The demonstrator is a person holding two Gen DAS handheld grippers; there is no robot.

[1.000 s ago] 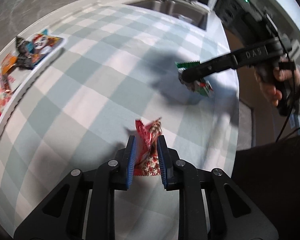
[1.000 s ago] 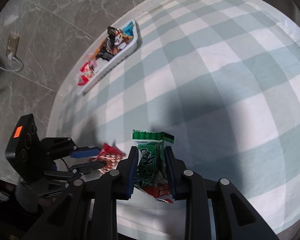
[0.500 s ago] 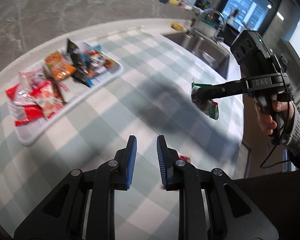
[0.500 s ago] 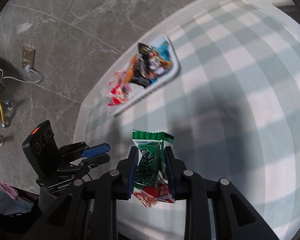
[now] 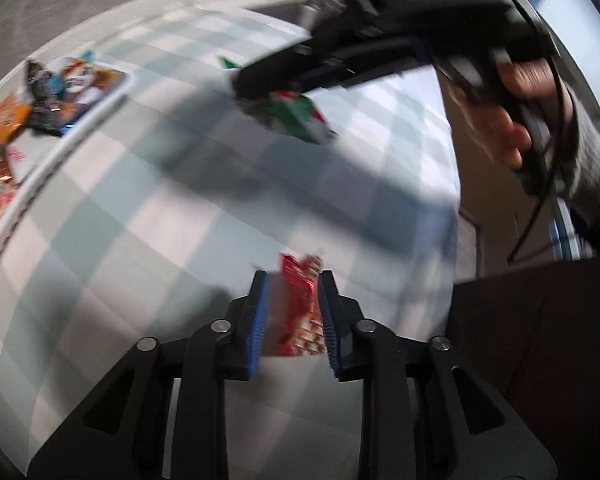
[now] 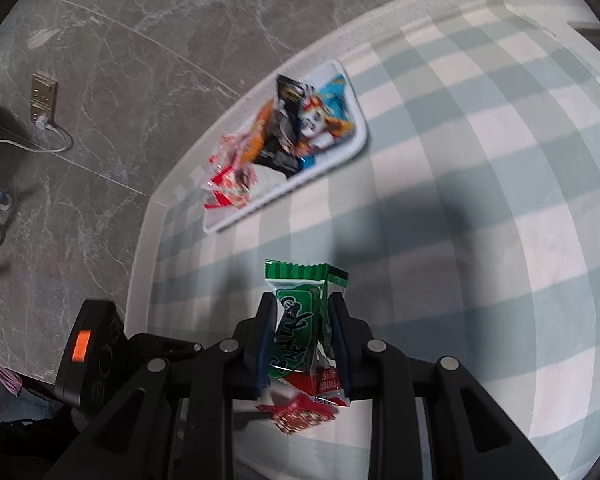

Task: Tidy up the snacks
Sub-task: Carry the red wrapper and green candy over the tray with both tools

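Right gripper (image 6: 302,340): fingers clamped tight on green snack packet (image 6: 300,316), held above checked tabletop (image 6: 480,208); left gripper (image 5: 292,312): fingers opening, red snack packet (image 5: 300,304) between them, touching right finger only; white tray (image 6: 352,152) of snacks far across the tabletop, near its edge.

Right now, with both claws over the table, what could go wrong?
1. Left claw: jaws opening, red packet loose between them near the table edge; it may slide off.
2. Right claw, shut on the green packet, crosses close above the left; they could clash.
3. The tray is piled at one end; a drop there may spill.
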